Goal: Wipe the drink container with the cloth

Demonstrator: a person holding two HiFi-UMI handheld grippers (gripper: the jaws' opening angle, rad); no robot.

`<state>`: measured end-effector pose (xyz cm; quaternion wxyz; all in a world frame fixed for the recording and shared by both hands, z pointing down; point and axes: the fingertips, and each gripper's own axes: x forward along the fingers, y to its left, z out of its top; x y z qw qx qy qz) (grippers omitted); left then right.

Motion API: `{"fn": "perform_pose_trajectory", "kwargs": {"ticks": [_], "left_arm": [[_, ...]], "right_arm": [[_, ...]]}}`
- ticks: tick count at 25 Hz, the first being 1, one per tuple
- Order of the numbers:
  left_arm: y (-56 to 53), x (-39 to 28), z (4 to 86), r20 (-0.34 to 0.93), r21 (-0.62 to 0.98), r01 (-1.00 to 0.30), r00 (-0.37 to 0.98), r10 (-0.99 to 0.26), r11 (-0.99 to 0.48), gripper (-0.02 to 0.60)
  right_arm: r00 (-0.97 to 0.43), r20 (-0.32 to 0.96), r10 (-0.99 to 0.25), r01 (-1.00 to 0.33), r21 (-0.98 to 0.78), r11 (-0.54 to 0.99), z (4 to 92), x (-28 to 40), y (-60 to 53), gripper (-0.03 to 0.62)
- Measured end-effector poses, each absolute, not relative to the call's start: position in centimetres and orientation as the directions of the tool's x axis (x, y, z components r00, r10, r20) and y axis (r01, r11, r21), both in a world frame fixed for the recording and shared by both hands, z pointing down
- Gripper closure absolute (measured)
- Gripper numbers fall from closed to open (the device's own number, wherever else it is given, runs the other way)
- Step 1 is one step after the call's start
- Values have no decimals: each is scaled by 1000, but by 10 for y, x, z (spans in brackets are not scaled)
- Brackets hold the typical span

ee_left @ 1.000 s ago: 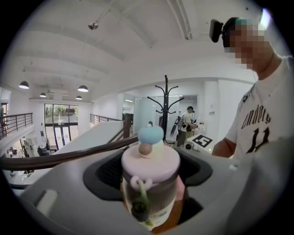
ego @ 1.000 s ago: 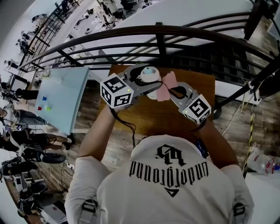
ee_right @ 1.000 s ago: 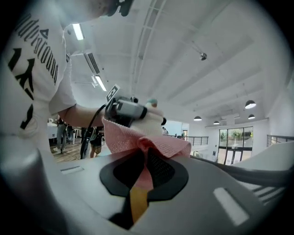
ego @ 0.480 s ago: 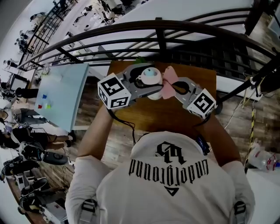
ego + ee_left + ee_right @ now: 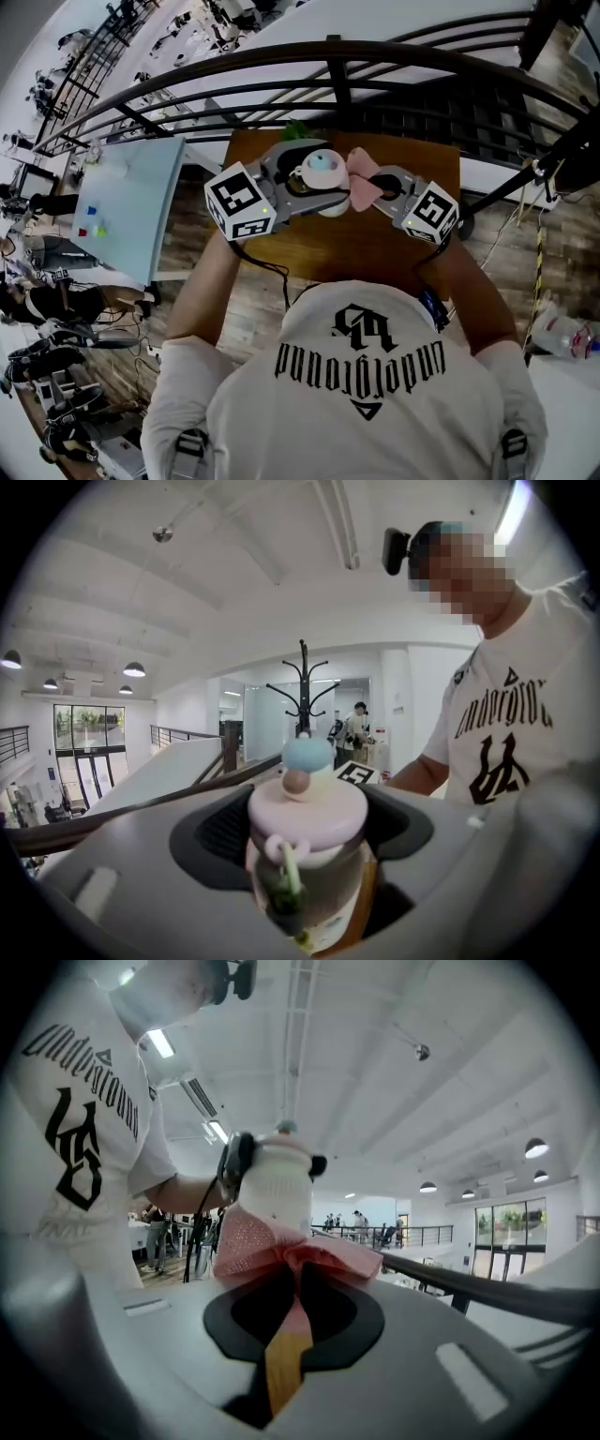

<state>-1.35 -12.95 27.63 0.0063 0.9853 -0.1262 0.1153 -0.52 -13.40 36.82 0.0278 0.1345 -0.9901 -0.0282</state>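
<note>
Left fingers: pressed in on both sides of a small clear drink container (image 5: 307, 832) with a pale pink lid and a light blue knob on top; the left gripper (image 5: 305, 878) clamps its body just below the lid.
Right fingers: pinched together on a pink mesh cloth (image 5: 281, 1241); a strip of it runs down between the jaws of the right gripper (image 5: 292, 1312) and the rest fans out above them.
Cloth and container: the bunched cloth lies against the container's pale side, touching it, in the right gripper view.
Container details: a thin green strap (image 5: 287, 878) hangs from a loop at the rim of the lid.
Place: in the head view the container (image 5: 321, 167) sits between the two grippers, over the far part of a brown wooden table (image 5: 375, 248), with the cloth (image 5: 361, 180) on its right.
Grippers' bodies: grey, each ending in a cube with square markers, left (image 5: 239, 202) and right (image 5: 431, 214).
Surroundings: a dark metal railing (image 5: 337, 70) runs just beyond the table; a pale blue tabletop (image 5: 131, 206) stands to the left.
</note>
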Motion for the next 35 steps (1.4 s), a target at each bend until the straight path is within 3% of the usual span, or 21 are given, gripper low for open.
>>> {"fn": "perform_pose_trajectory", "kwargs": {"ticks": [5,14,26,35], "left_arm": [[-116,-7,278,226,-22,-188,956,-188,-982,193],[-99,-3,269,190,-36,-66,979,-72,-997,193],[-71,8,269,194,-40,38,981,29,-998,193],[-55,15,258,189,-9,68,980,65,-998,193]], "right_arm": [[-973,87,-214,-215,4,977,400,-7,-128,568],[-992,-78,-102,-108,85,991,282,-12,-133,568],[-997,71,26,19,-94,995,387,-25,-117,569],[-991,-31,127,126,17,992,295,-45,-119,568]]}}
